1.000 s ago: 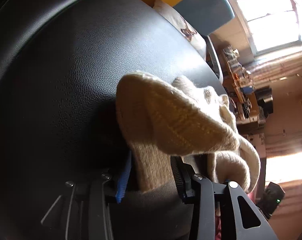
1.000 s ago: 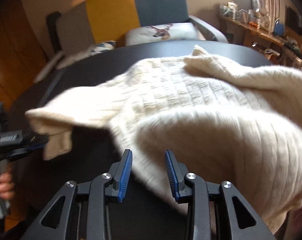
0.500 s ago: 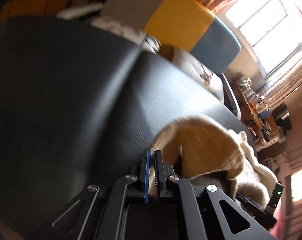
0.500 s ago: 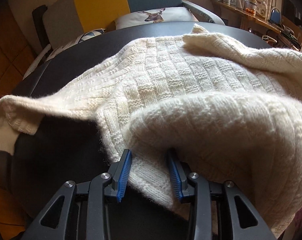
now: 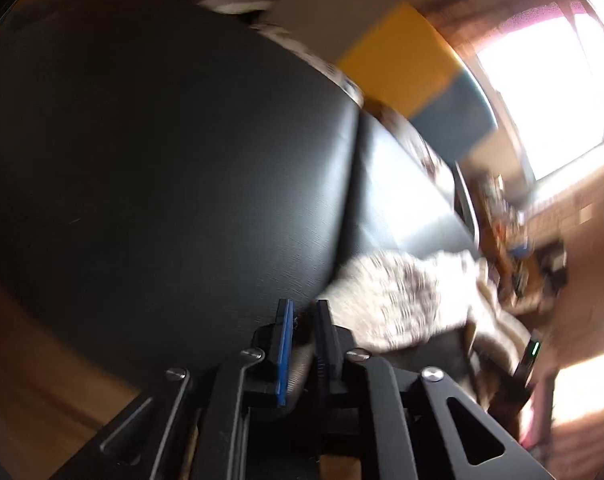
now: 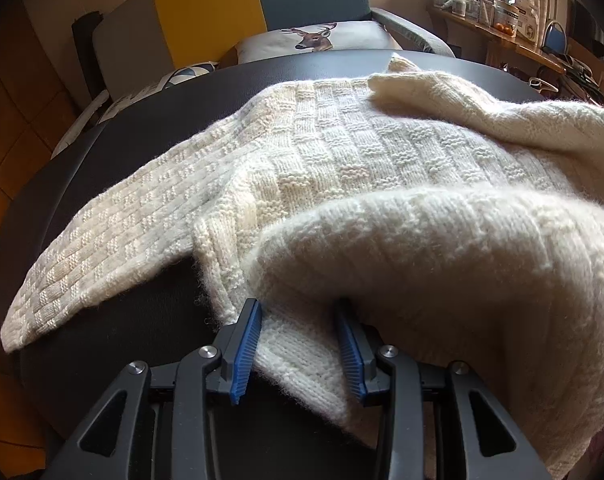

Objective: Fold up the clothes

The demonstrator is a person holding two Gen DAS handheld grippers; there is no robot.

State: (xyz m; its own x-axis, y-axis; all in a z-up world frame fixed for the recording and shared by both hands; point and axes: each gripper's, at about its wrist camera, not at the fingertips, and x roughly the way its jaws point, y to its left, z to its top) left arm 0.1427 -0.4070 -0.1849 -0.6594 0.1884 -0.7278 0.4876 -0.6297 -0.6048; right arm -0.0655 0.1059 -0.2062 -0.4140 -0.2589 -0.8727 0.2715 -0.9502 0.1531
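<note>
A cream knitted sweater (image 6: 382, 168) lies spread over a black round table (image 6: 141, 128). One sleeve lies flat toward the left edge. My right gripper (image 6: 297, 344) is open, with the sweater's near edge lying between its fingers under a raised fold. In the blurred left wrist view the sweater (image 5: 402, 300) lies to the right on the table (image 5: 161, 160). My left gripper (image 5: 304, 332) shows a narrow gap between its fingers, with some cloth low between them; whether it grips is unclear.
A grey, yellow and blue sofa (image 6: 205, 12) with a deer cushion (image 6: 314, 38) stands behind the table. A cluttered wooden shelf (image 6: 514, 40) runs along the right wall. Wooden floor (image 5: 33, 380) shows past the table's left edge.
The sleeve end that the left gripper held up now lies flat on the table. The left gripper's jaws have parted slightly and it swings away. The right gripper has pushed further onto the sweater's edge.
</note>
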